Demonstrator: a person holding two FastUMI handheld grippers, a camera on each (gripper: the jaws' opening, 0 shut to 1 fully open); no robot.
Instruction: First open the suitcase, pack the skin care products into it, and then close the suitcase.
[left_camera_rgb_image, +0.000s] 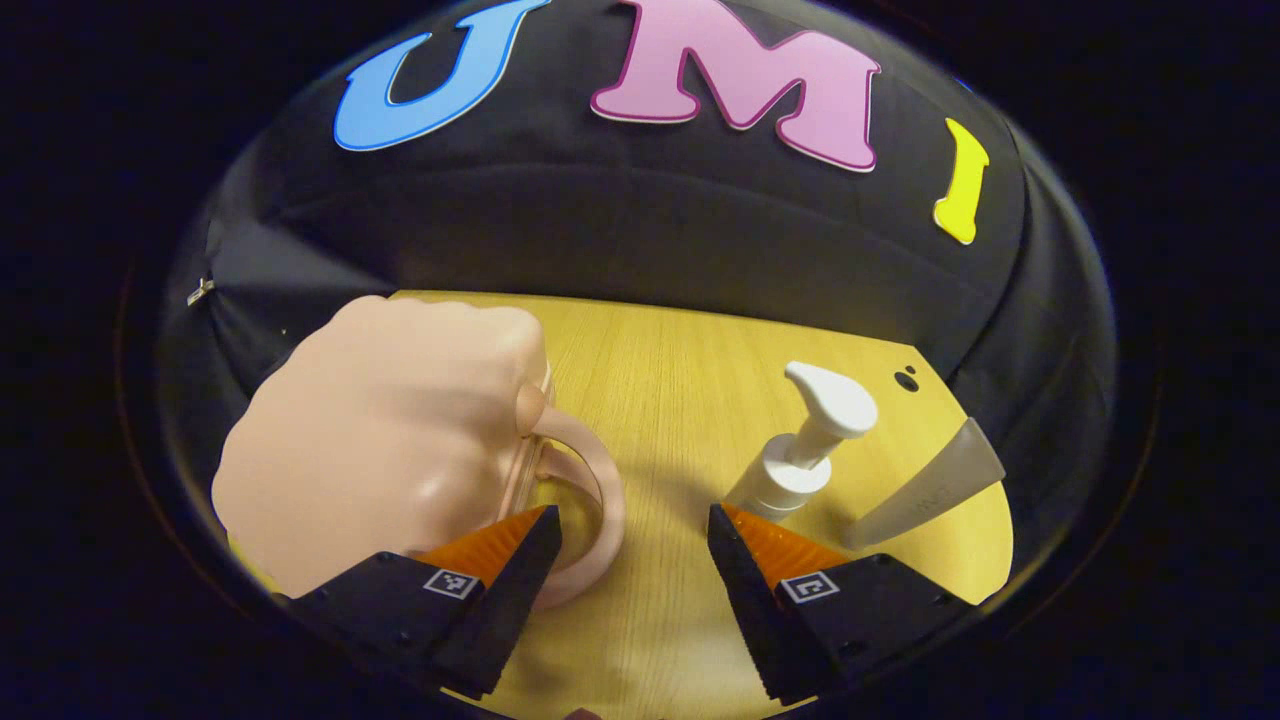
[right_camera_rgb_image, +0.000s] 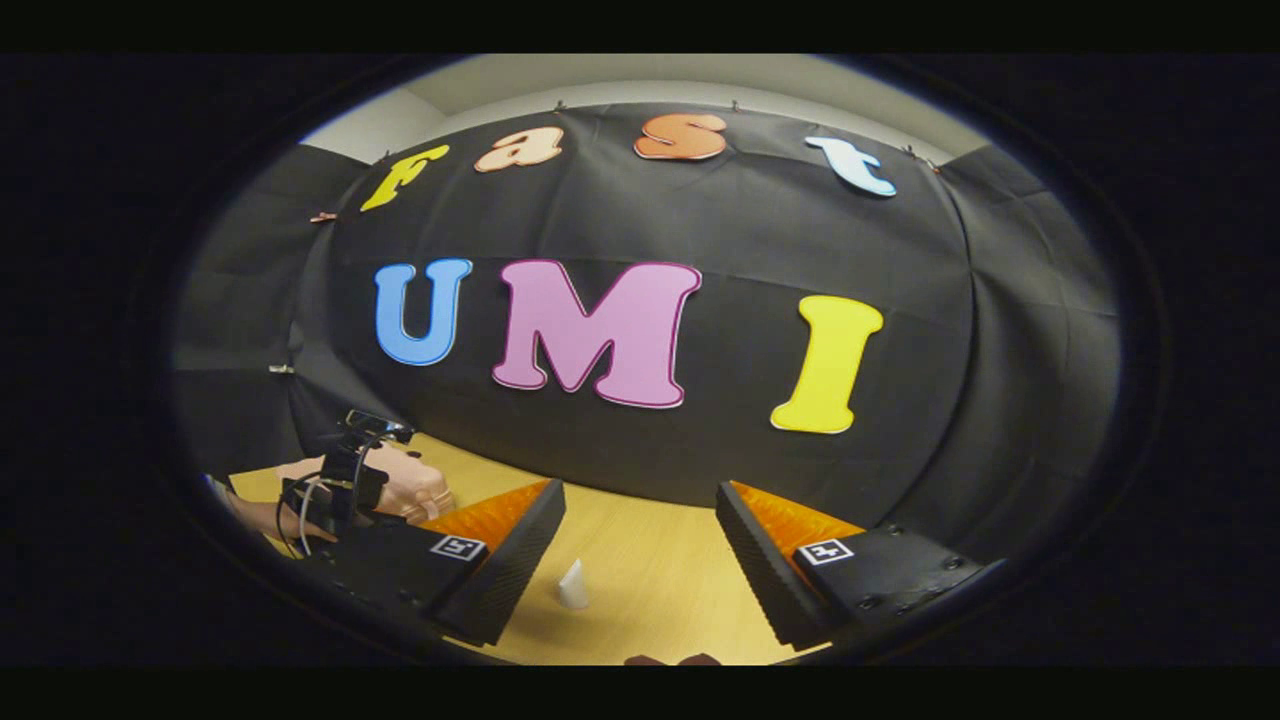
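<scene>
Left gripper (left_camera_rgb_image: 630, 545) was held wide open low over the desk (left_camera_rgb_image: 660, 400), nothing gripped. Right gripper (right_camera_rgb_image: 640, 540) was spread too, empty. Pink suitcase (left_camera_rgb_image: 400, 440) was parked at the desk's left edge, closed; pump bottle (left_camera_rgb_image: 805, 445) and tube (left_camera_rgb_image: 925, 490) toward the right edge. Opening looked pending, so its handle probably needed grabbing next.

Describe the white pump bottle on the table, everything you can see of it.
The pump bottle is white and looks like plastic, with a broad curved pump head on a ribbed collar. It stands upright on the wooden table, just beyond one finger of the left claw, which hides its lower body. A grey tube lies beside it.
</scene>
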